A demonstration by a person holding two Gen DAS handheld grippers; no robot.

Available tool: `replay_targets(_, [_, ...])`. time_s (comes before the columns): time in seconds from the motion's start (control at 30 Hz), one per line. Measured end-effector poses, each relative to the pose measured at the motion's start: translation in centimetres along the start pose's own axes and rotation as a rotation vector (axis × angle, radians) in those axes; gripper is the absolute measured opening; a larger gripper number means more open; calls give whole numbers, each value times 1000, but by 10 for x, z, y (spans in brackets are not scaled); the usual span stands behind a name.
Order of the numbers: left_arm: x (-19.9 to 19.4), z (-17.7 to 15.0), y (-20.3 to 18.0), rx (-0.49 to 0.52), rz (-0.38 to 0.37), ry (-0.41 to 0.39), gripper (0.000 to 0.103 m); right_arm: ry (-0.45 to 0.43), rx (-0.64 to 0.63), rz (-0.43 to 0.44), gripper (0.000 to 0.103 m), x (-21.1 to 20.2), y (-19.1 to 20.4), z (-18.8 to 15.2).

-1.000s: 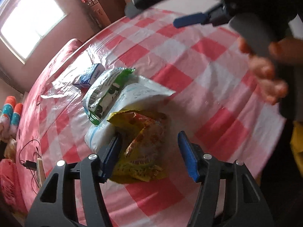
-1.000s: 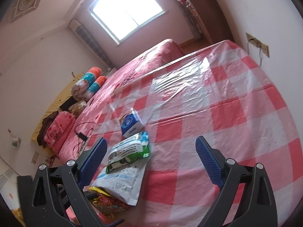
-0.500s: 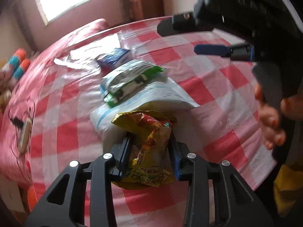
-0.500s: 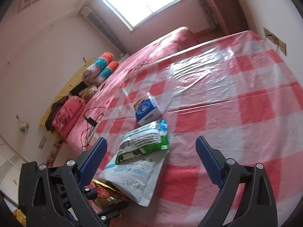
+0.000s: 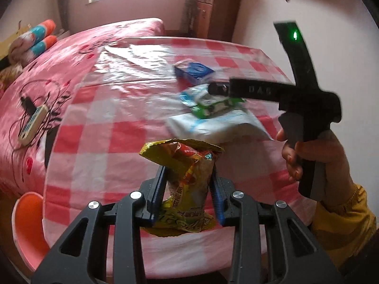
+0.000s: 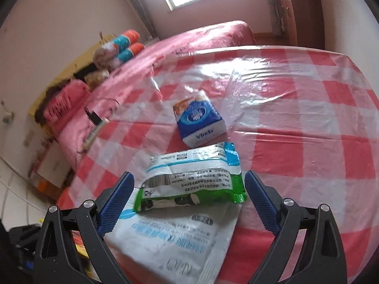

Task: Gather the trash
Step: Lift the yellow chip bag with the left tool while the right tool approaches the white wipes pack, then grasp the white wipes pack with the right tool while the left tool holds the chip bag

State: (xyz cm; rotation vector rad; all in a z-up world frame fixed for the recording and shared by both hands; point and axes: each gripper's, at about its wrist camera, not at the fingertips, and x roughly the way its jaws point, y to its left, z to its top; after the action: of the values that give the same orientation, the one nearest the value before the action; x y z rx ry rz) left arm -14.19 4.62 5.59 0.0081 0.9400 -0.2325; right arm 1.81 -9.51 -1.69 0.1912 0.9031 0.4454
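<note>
The left gripper [image 5: 188,190] was clamped on a crumpled yellow snack wrapper [image 5: 187,179], both blue pads pressing its sides, and the wrapper appeared lifted clear of the checked tablecloth [image 5: 101,127]. The right gripper [image 6: 188,201] stood with its jaws wide apart and nothing in them, hanging over a green-and-white packet [image 6: 191,177] that lay across a larger white pouch [image 6: 175,239]. A blue tissue pack [image 6: 200,123] sat on the cloth just beyond the 2 wrappers, apart from them.

The step in hand looked like carrying off the yellow wrapper while the right gripper lined up on the next piece. The foil was thin and slippery, so the hold would do best kept firm and steady; a quick swing could let the wrapper slide out. An orange rim [image 5: 28,215] showed at the table's near left edge, but whether it was a bin could not be told.

For the right side, the green packet overlapped the pouch, so closing on the packet's narrow width, with the pads low on both long edges, would likely lift 1 item cleanly. Pinching too deep risked dragging the pouch along.
</note>
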Motion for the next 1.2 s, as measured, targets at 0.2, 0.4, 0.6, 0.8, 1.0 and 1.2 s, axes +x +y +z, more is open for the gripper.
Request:
replay_targets(0.2, [-3, -5, 33, -46, -11, -28, 37, 39, -59, -63, 94, 20, 11, 4])
replay_targets(0.4, [7, -10, 53, -95, -38, -28, 37, 73, -116, -107, 95, 31, 18, 6])
replay_targets(0.6, [9, -12, 65, -126, -67, -41, 37, 83, -180, -147, 95, 35, 26, 4])
replay_targets(0.8, [11, -14, 71, -134, -95, -50, 37, 75, -250, -174, 80, 37, 38, 0])
replay_targets(1.0, [12, -18, 80, -159, -113, -58, 37, 57, -241, -166, 75, 34, 36, -2])
replay_targets(1.2, [12, -21, 91, -185, -130, -74, 37, 33, -216, -163, 71, 29, 36, -6])
